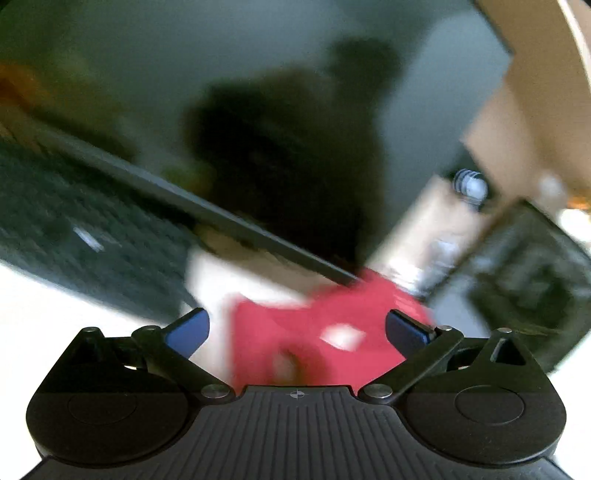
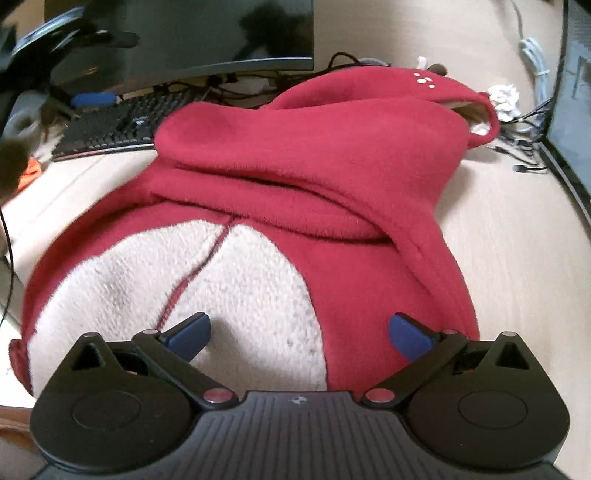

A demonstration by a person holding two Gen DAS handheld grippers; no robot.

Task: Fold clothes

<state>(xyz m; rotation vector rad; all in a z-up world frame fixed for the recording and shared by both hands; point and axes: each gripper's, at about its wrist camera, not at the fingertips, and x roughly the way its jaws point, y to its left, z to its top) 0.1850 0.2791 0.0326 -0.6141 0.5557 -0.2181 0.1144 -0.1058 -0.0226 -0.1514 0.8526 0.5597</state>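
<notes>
A red fleece hooded garment [image 2: 332,177] with a cream belly patch [image 2: 236,280] lies folded in a heap on the light desk [image 2: 509,258]. My right gripper [image 2: 299,332] is open just above the near edge of the garment, over the cream patch, holding nothing. In the blurred left wrist view, the red garment [image 1: 306,332] shows between the fingers of my open left gripper [image 1: 297,328], which is tilted and held away from it. Whether it touches the cloth I cannot tell.
A monitor [image 2: 207,33] and black keyboard [image 2: 122,125] stand behind the garment at the left. Cables [image 2: 524,144] and crumpled paper [image 2: 504,98] lie at the right near a second screen [image 2: 572,110]. The left wrist view shows the monitor [image 1: 258,129] and keyboard [image 1: 81,236].
</notes>
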